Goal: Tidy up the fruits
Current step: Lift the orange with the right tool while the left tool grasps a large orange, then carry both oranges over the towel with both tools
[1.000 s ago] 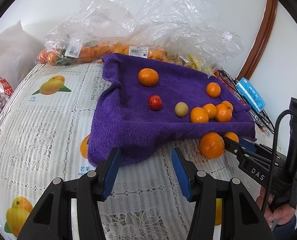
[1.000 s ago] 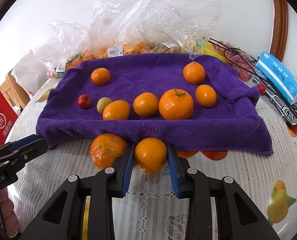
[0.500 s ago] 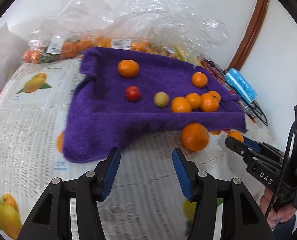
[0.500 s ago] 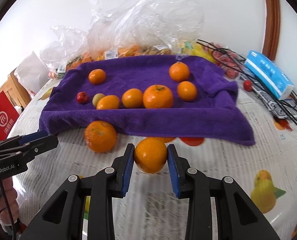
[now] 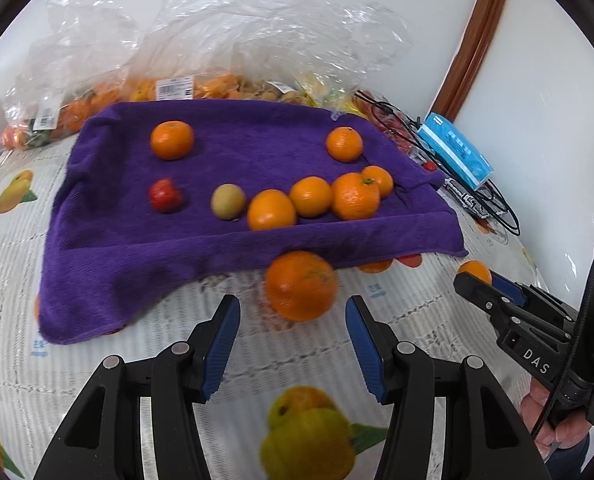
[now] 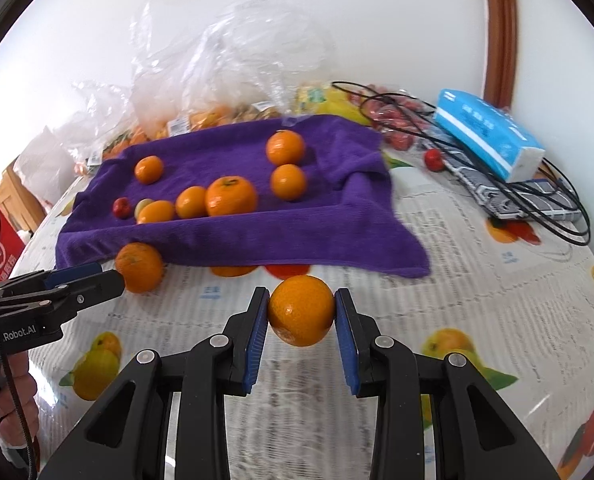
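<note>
So right up close, the right gripper [image 6: 301, 318] is pinching a small orange [image 6: 300, 309] between its blue pads, holding it just off the fruit-print tablecloth [image 6: 477, 280], in front of the towel's near edge. Looks to me like we're mid-carry: fruit's picked, just needs to go up onto the purple towel [image 6: 329, 236] with the rest.

The left gripper [image 5: 293, 338] is sitting with its jaws spread and nothing between them, aiming at a bigger loose orange [image 5: 300, 286] that's lying on the cloth just past the fingertips, right against the towel's front edge. The pads aren't touching it yet.

Further back, the towel is holding a row of oranges [image 5: 311, 202], plus a little red fruit [image 5: 165, 195] and a yellowish-green fruit [image 5: 227, 201] off to the left, and two more oranges behind. Past that there's a pile of plastic bags [image 5: 257, 40] with more fruit, and a blue tissue pack [image 6: 489, 134] over some cables.

Next move, I'm guessing: the right one needs to lift over the towel's raised front lip and set its orange into a free spot without bumping the row. The left needs to push forward so the loose orange sits between the pads, then squeeze. It could easily roll off if nudged.
</note>
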